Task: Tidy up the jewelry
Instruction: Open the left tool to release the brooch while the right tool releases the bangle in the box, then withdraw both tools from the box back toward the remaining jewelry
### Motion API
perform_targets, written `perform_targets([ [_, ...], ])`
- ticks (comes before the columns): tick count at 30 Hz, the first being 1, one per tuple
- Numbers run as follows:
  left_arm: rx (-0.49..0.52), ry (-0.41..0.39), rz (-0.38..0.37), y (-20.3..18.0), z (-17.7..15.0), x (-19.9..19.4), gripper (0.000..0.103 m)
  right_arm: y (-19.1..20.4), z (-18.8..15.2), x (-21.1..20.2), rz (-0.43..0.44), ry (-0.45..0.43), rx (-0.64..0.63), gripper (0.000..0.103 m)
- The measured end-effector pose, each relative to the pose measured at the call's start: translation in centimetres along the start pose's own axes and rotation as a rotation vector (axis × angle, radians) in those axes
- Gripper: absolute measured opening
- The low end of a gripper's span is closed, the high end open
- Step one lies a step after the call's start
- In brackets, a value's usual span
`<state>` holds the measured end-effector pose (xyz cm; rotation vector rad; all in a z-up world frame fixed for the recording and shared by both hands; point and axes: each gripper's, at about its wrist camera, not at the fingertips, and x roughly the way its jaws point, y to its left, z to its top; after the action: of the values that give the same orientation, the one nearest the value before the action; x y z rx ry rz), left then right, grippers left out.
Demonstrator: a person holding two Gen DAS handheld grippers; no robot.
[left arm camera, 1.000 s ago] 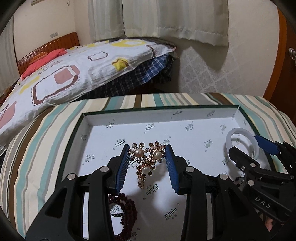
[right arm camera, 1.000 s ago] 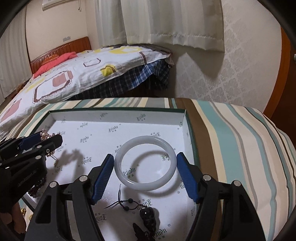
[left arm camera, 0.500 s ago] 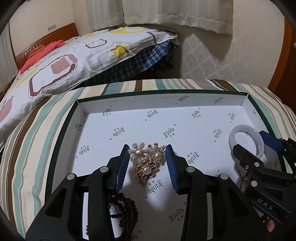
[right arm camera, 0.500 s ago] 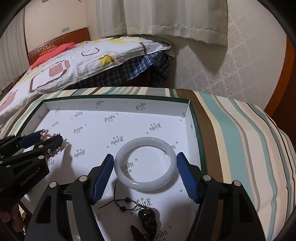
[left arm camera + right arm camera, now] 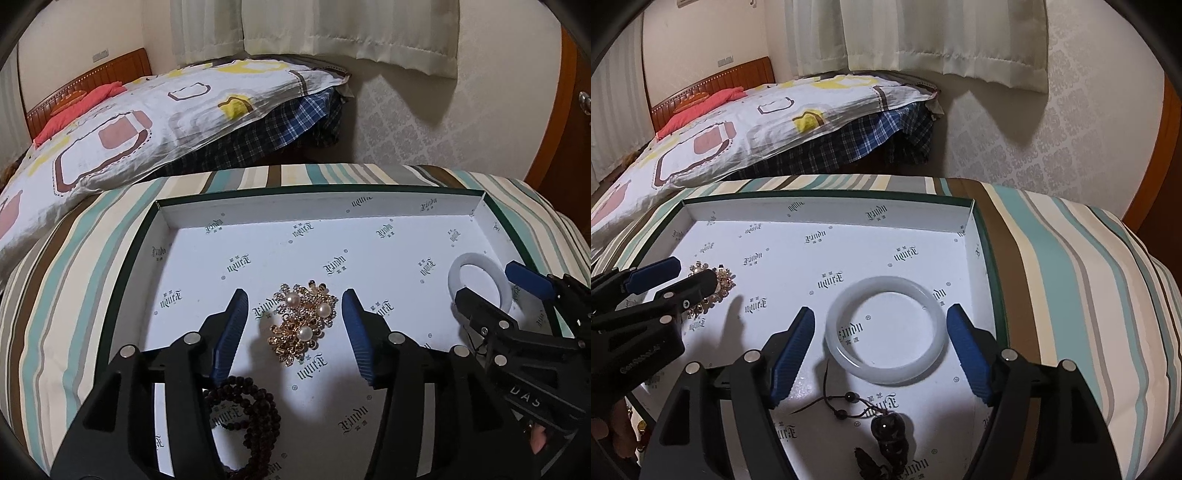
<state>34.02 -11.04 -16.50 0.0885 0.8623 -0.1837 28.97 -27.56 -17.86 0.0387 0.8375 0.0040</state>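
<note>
A gold brooch with three pearls (image 5: 303, 323) lies flat on the white floor of a shallow green-rimmed box (image 5: 317, 192). My left gripper (image 5: 293, 332) is open, its blue pads on either side of the brooch and apart from it. A white jade bangle (image 5: 885, 335) lies in the box's right part; my right gripper (image 5: 881, 350) is open around it without touching. The bangle (image 5: 480, 280) and the right gripper (image 5: 491, 291) also show in the left wrist view. The brooch (image 5: 718, 282) and the left gripper (image 5: 674, 278) show in the right wrist view.
A dark bead bracelet (image 5: 251, 413) lies in the box near its front left. A dark carved pendant on a cord (image 5: 890, 430) lies in front of the bangle. The box rests on a striped cushion (image 5: 1071, 266). A bed (image 5: 129, 122) stands behind.
My left gripper has opened wider and let go of the brooch, which now lies flat on the box floor. Both grippers have drawn back slightly. The bangle has not moved.
</note>
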Motion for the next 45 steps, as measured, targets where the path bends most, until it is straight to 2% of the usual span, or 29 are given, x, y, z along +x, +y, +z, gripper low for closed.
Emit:
perform_targets([
  [16,-0.026,-0.055,-0.017,1.6,-0.4,-2.4,0.058,0.0,0.0,-1.2,0.015,-0.043,0.003,0.075],
  [28,-0.069,-0.162,-0.019,3.9,-1.5,-9.3,0.059,0.5,-0.5,-6.6,0.029,-0.146,0.014,0.075],
  [33,-0.097,-0.174,-0.018,4.9,-3.3,-11.7,0.059,1.1,-2.0,-8.8,0.029,-0.169,0.017,0.075],
  [45,-0.159,-0.158,-0.018,5.1,-9.1,-15.1,0.059,2.1,-8.3,-12.4,0.034,-0.181,0.043,0.075],
])
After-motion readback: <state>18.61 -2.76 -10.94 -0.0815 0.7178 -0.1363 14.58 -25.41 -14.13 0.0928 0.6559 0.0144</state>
